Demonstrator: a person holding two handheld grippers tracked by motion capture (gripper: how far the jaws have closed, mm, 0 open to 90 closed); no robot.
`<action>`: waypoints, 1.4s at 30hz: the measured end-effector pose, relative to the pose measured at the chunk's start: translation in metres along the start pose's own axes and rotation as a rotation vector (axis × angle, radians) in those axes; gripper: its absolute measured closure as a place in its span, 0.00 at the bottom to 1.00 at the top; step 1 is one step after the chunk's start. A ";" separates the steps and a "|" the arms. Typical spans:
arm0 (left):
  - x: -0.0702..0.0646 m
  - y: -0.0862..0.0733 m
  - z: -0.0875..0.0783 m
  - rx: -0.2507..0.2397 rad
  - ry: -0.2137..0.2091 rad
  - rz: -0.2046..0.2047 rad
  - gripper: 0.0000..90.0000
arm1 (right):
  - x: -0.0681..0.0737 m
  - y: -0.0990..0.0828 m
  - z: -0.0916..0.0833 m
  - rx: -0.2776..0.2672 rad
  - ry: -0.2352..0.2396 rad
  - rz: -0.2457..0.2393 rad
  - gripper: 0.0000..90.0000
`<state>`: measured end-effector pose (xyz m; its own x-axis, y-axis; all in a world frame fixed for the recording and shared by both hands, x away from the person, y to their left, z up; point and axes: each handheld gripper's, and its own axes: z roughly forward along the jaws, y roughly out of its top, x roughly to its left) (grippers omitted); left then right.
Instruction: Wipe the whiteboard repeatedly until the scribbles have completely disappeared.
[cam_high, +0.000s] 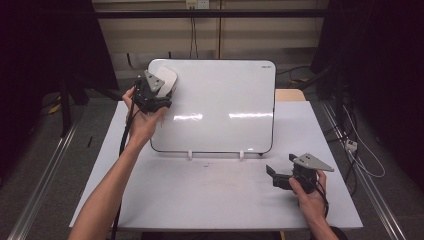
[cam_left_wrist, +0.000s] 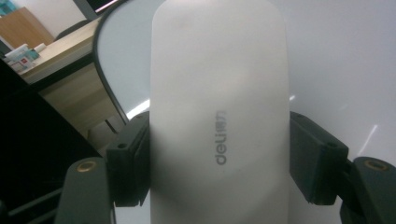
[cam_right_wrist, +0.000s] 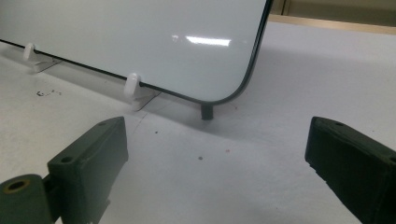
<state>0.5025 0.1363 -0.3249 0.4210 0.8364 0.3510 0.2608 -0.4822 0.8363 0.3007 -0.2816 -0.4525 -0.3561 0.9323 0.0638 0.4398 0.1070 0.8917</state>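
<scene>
Left gripper is clamped on the white eraser, long axis along the jaws, at the whiteboard's far left corner. Right gripper stands wide, empty, near the table's front right corner.

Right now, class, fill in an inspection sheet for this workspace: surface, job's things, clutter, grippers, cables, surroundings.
Surface: white table, a few dark specks near its middle.
Job's things: white oblong plastic eraser against the top left corner of the propped, black-edged whiteboard; board looks wiped clean.
Clutter: nothing seen.
Grippers: left gripper shut on the eraser; right gripper open, low over the table, nothing between its jaws.
Cables: black cable trails along the left forearm.
Surroundings: dark curtains, floor rails, loose leads at right.
</scene>
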 end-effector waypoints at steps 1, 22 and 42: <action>0.000 0.000 0.000 0.001 -0.001 0.000 0.35 | 0.000 0.000 0.000 0.000 0.000 0.000 0.07; -0.029 -0.009 -0.002 0.008 -0.030 0.065 0.35 | 0.001 0.000 0.001 0.001 -0.001 0.002 0.07; -0.013 -0.001 0.000 -0.029 -0.061 0.030 0.35 | 0.000 0.000 0.000 0.001 0.001 0.003 0.07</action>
<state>0.4965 0.1260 -0.3306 0.4810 0.8036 0.3505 0.2224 -0.4986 0.8378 0.3010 -0.2816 -0.4525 -0.3555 0.9322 0.0672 0.4417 0.1042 0.8911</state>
